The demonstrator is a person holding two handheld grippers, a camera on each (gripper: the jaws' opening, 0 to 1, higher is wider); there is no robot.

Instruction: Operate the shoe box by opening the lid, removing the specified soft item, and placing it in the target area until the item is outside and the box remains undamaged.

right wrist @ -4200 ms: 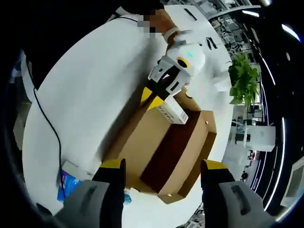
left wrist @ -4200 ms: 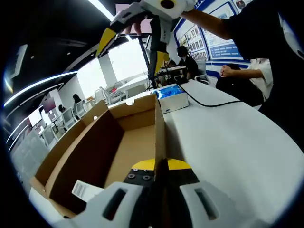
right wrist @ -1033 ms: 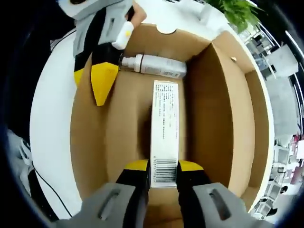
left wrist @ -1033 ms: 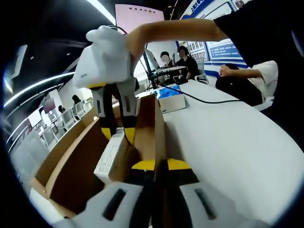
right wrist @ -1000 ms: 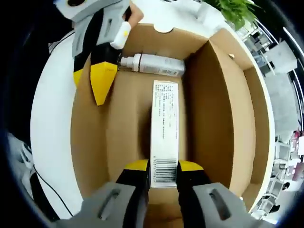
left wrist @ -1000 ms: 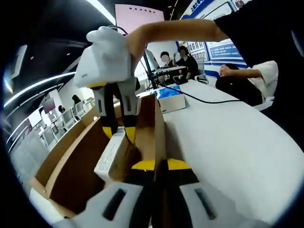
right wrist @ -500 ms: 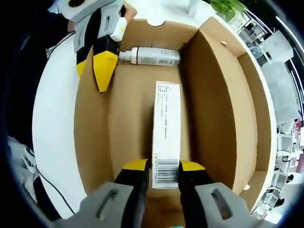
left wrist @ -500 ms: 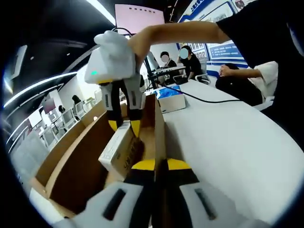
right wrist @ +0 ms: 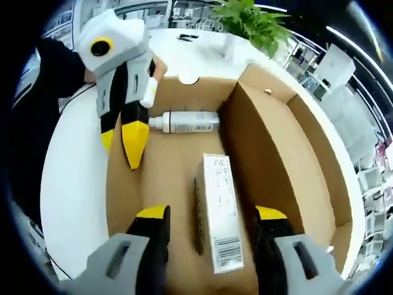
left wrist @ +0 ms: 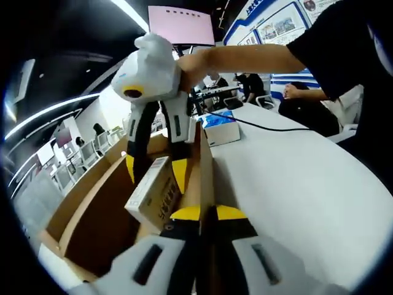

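The brown cardboard shoe box (left wrist: pixel 104 178) stands open on the white table (left wrist: pixel 295 184). My left gripper (left wrist: pixel 202 214) is shut on the top edge of the box's side wall; in the right gripper view it (right wrist: pixel 123 144) straddles that wall. My right gripper (right wrist: pixel 212 214) hangs over the box with its jaws wide apart. A long white carton with a barcode (right wrist: pixel 220 203) sits between those jaws without touching either. In the left gripper view the same carton (left wrist: pixel 152 192) shows tilted between the right gripper's (left wrist: pixel 155 172) spread fingers. A white bottle (right wrist: pixel 187 121) lies on the box floor at the far end.
The box's lid flap (right wrist: pixel 319 153) is folded out to the side. A blue-and-white pack (left wrist: pixel 221 126) and a black cable (left wrist: pixel 270 129) lie on the table past the box. A potted plant (right wrist: pixel 252 21) stands beyond it. People sit at the table's far end.
My right gripper, shut on the carton a second ago, has risen and opened its jaws wide, letting go of it. The left gripper still holds the box wall.
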